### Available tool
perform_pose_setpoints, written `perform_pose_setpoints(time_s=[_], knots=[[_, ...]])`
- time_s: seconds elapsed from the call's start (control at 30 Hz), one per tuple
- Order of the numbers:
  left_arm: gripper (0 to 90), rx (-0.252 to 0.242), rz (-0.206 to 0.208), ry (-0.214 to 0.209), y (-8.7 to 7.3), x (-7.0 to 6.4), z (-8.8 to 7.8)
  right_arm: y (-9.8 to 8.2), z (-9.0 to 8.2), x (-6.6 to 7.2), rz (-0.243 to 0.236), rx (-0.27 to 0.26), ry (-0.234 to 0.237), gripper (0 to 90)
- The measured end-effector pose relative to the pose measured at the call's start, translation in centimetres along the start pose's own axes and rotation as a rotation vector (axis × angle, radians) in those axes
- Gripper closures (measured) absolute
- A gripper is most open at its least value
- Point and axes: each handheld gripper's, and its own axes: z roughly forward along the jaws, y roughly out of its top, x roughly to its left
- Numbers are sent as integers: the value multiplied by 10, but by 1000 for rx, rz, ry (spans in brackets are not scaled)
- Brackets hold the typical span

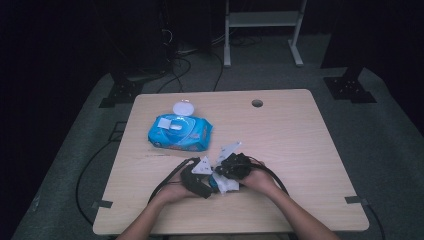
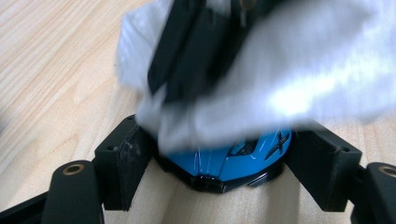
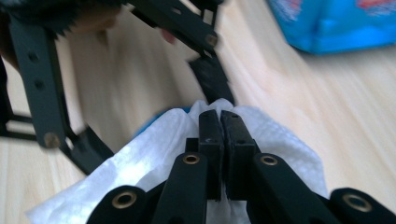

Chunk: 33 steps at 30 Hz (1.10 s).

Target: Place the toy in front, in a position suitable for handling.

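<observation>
A small blue toy car (image 2: pixel 233 158) is being gripped between the jaws of the left claw (image 2: pixel 224 163), near the front edge of the bench (image 1: pixel 300 150). A white wipe (image 3: pixel 154 140) is being pinched by the clenched right claw (image 3: pixel 223 116) and pressed over the car's top. A blue wipes pack (image 1: pixel 180 132), lid open, is lying farther back on the bench.

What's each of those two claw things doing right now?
Left gripper: shut on a small blue toy car.
Right gripper: shut on a white wet wipe, pressed over the car.
</observation>
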Motion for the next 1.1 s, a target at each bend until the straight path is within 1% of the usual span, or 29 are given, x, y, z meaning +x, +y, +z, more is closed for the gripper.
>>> perform_pose_setpoints(time_s=[0.03, 0.1, 0.17, 0.23, 0.27, 0.33, 0.4, 0.43, 0.47, 0.5, 0.53, 0.57, 0.6, 0.67, 0.7, 0.73, 0.77, 0.8, 0.83, 0.87, 0.93, 0.97, 1.0, 1.03, 1.1], knots=[[248, -1, -5, 0, 0, 0, 0, 2, 3, 2, -4, -6, 7, 868], [248, 0, -1, 2, -1, 0, -1, 6, 8, 5, -11, -8, 13, 868], [249, 0, -4, 1, -1, 0, -1, 5, 7, 3, -13, -7, 18, 868], [250, -2, -9, 1, -1, 0, 0, 0, 1, -1, 6, -12, 9, 868], [250, -3, -8, 2, 0, 0, 0, -3, -2, -4, 11, -8, -4, 868], [250, -1, -4, 0, 1, 1, 1, -9, -7, -10, 45, -15, -18, 868], [250, 1, -8, -1, 1, 0, 1, -8, -7, -11, 75, -11, -13, 868], [250, 1, -7, -2, 1, 0, 1, -7, -6, -10, 85, -11, -1, 867], [250, 2, -5, -1, 1, 1, 1, -5, -3, -7, 99, -16, 26, 868], [250, 3, -7, -1, 1, 1, 1, -2, 1, -4, 92, -18, 42, 868], [250, 3, -6, 1, 0, 1, 0, 0, 3, 0, 69, -16, 37, 868], [250, 3, -7, 1, 0, 1, 0, 3, 4, 1, 58, -2, 30, 868], [250, 4, -10, 1, 0, 1, 0, 4, 5, 0, 66, 0, 28, 869], [250, 5, -9, 1, 0, 1, 0, 0, 1, -7, 91, -3, 38, 868], [250, 5, -11, 1, 0, 1, 0, -3, -4, -11, 96, 1, 6, 868], [249, 5, -7, 2, 0, 1, 0, -5, -6, -13, 96, 8, -15, 868], [249, 4, -6, 0, 0, 2, 0, -11, -12, -20, 98, 20, -42, 869], [250, 3, -8, -3, 0, 2, 1, -15, -16, -25, 131, 23, -41, 869], [249, -1, -12, -4, 1, 1, 1, -18, -19, -30, 167, 28, -28, 870], [249, 2, -12, -4, 1, 2, 2, -20, -20, -33, 184, 30, -19, 870], [249, 1, -14, -4, 1, 1, 2, -19, -19, -31, 173, 27, -21, 870], [249, 0, -14, -4, 1, 1, 2, -16, -16, -29, 169, 13, -5, 870], [249, 1, -13, -4, 1, 1, 2, -14, -13, -27, 178, -4, 39, 870], [249, 3, -15, -5, 1, 2, 1, -11, -8, -23, 173, -13, 63, 870], [247, 6, -17, -4, 0, 1, 0, -6, -3, -16, 134, -9, 61, 870]])
